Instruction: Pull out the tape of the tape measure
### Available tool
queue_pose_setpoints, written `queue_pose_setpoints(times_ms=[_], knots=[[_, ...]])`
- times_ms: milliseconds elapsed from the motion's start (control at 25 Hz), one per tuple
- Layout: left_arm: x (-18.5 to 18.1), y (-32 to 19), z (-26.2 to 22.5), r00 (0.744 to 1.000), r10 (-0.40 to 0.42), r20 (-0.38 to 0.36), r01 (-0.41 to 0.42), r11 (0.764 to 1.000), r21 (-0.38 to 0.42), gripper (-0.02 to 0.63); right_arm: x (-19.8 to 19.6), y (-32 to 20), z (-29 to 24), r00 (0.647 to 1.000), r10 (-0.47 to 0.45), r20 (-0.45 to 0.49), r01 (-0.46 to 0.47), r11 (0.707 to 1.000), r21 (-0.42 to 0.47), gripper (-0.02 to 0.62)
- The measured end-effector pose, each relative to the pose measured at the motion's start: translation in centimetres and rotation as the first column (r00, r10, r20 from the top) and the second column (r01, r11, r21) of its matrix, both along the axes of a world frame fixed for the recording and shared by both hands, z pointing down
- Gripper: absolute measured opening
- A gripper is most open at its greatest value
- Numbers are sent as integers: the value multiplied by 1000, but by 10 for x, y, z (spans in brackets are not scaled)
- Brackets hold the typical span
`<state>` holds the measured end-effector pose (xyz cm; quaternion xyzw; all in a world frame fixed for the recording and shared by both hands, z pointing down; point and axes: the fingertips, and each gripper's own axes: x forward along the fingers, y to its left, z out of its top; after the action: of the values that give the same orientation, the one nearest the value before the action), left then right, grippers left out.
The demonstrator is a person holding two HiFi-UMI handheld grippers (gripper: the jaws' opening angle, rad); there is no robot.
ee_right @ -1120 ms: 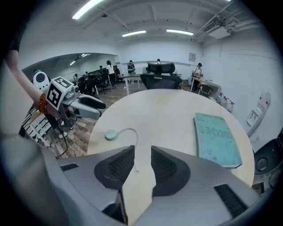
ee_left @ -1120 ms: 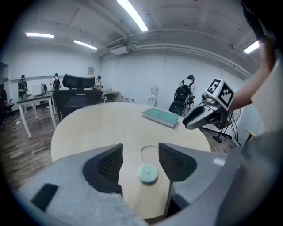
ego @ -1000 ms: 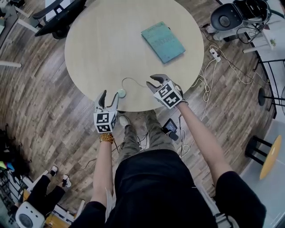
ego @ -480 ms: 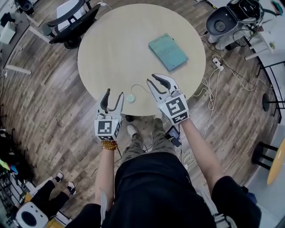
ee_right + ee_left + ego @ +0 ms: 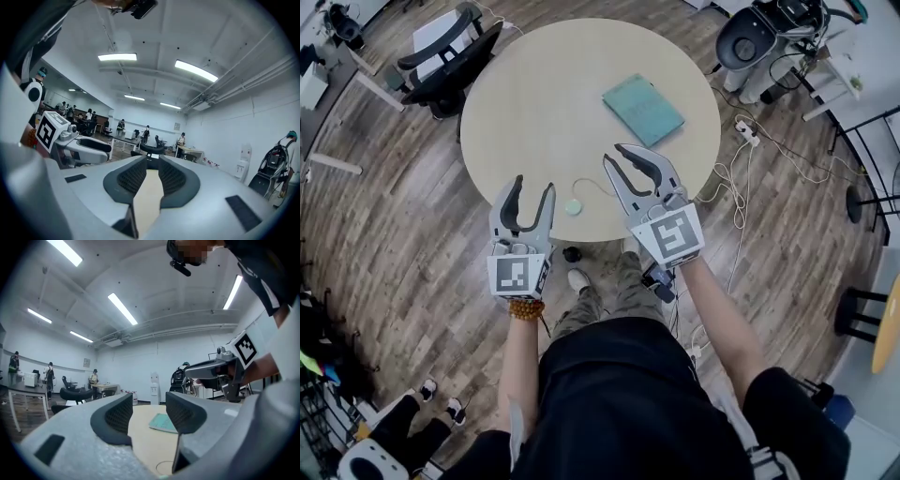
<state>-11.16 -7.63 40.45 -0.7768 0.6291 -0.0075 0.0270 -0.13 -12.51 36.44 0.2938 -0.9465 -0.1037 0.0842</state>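
Observation:
A small round pale-green tape measure (image 5: 573, 207) lies near the front edge of the round table (image 5: 525, 94), with a thin loop of tape (image 5: 592, 182) curling out to its right. Both grippers are held up above that edge and point level across the table, holding nothing. My left gripper (image 5: 532, 185) (image 5: 149, 411) is open just left of the tape measure, and its jaws have just been closing slightly. To the right of the tape, my right gripper (image 5: 616, 155) (image 5: 152, 176) has just been closing to a narrow gap that is empty.
A teal book (image 5: 642, 109) (image 5: 164, 422) lies on the far right of the table. A black office chair (image 5: 441, 56) stands beyond the table at the left. Cables and a power strip (image 5: 748, 131) trail over the wooden floor at the right, near a grey machine (image 5: 759, 37).
Both grippers have lifted from the table's front edge and look larger in the head view. The right jaws have narrowed. The tape measure has stayed in place.

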Motion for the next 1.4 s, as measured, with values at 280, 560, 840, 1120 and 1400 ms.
queue_pose_setpoints(times_ms=[280,560,840,1120,1400], knots=[[2,3,-45,1000,3,10,-4,995,99,215,13,16,-35,997,65,53,-70,992,103,53],[-1,-1,-95,999,-45,-1,45,982,181,186,17,29,-79,988,99,116,-120,973,199,43],[4,2,-116,999,-31,8,28,974,224,184,5,34,-108,982,110,155,-149,951,271,40],[11,16,-104,1000,-19,17,15,978,206,176,9,44,-91,973,163,165,-201,947,249,38],[12,19,-87,1000,-3,19,0,983,183,169,11,44,-72,965,207,159,-240,944,227,31]])
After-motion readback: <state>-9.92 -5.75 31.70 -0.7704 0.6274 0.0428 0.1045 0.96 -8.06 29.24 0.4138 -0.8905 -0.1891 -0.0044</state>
